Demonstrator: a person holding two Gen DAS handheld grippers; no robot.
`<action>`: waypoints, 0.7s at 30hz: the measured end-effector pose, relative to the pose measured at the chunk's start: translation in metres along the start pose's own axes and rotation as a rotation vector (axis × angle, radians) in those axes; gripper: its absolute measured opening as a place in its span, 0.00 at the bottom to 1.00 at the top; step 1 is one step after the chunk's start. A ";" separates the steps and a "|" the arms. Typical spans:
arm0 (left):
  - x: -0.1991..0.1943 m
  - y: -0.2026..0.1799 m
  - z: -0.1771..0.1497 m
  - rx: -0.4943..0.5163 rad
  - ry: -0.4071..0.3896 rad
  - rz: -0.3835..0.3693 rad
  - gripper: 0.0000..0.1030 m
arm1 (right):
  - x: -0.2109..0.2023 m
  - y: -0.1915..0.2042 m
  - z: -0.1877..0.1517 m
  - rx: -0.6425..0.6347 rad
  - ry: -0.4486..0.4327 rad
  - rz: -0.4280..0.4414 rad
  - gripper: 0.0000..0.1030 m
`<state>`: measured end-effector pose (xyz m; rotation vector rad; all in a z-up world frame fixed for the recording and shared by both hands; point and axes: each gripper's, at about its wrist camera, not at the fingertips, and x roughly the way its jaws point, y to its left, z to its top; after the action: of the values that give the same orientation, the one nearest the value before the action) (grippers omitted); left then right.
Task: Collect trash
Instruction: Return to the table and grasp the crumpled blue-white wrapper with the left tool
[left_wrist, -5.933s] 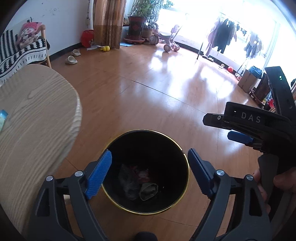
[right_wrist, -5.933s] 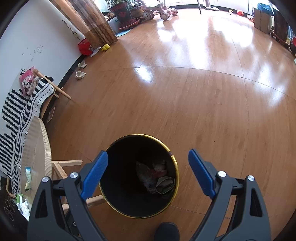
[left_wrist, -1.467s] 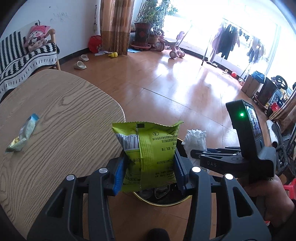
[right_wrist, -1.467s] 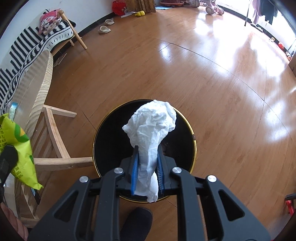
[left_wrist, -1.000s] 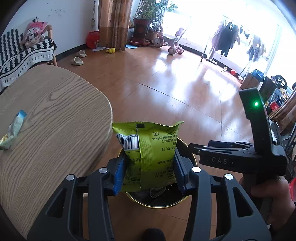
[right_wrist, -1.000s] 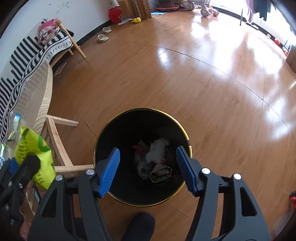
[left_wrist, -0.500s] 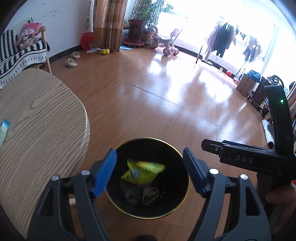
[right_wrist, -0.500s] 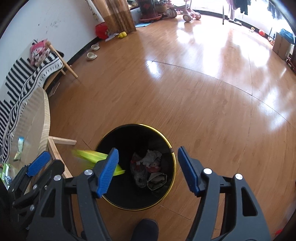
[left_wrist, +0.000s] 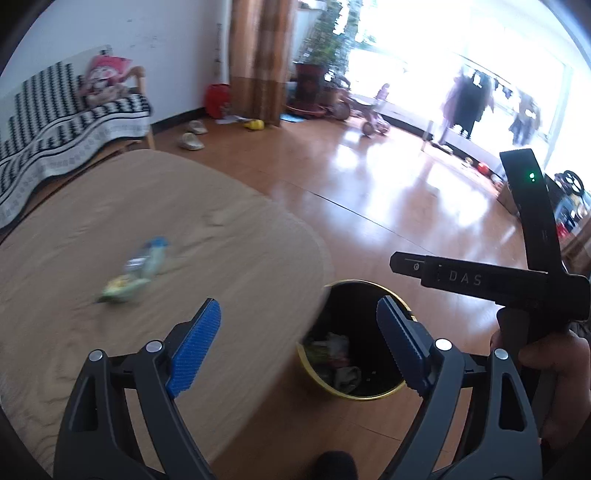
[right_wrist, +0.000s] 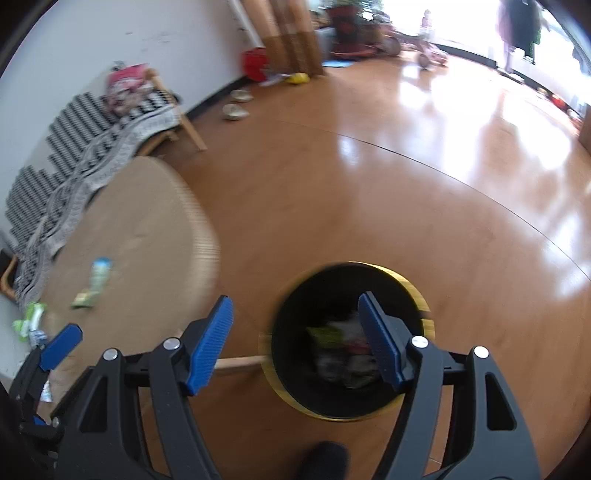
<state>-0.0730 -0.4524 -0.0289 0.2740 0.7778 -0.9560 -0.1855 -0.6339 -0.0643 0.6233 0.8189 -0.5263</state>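
Left tool (left_wrist: 299, 343): spread wide, its jaws just opened further, nothing between them, touching nothing.
Right tool (right_wrist: 295, 339): wide apart, jaws just eased further open, empty.
Bin (left_wrist: 384, 295): on the floor at 5 o'clock of the bench (left_wrist: 221, 229), trash inside.
Wrapper (left_wrist: 136, 269): blurred, lying on the bench at 10 o'clock from the left tool.

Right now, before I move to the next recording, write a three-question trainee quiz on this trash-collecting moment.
1. True or false: the left gripper holds a wrapper.
2. Where is the green packet? A) on the wooden table B) in the black bin C) on the floor
3. Fill in: the small blue-topped wrapper lies on the ____.

Key: 1 false, both it and the right gripper are open and empty; 2 B; 3 table.
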 end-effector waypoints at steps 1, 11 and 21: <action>-0.010 0.014 -0.001 -0.022 -0.010 0.016 0.82 | 0.000 0.015 0.000 -0.017 -0.004 0.013 0.68; -0.115 0.173 -0.039 -0.262 -0.058 0.278 0.82 | 0.017 0.223 -0.029 -0.288 0.055 0.210 0.70; -0.194 0.286 -0.108 -0.461 -0.052 0.451 0.82 | 0.034 0.369 -0.083 -0.485 0.130 0.305 0.70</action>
<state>0.0438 -0.1110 -0.0028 0.0162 0.8204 -0.3432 0.0299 -0.3237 -0.0240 0.3248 0.9135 -0.0016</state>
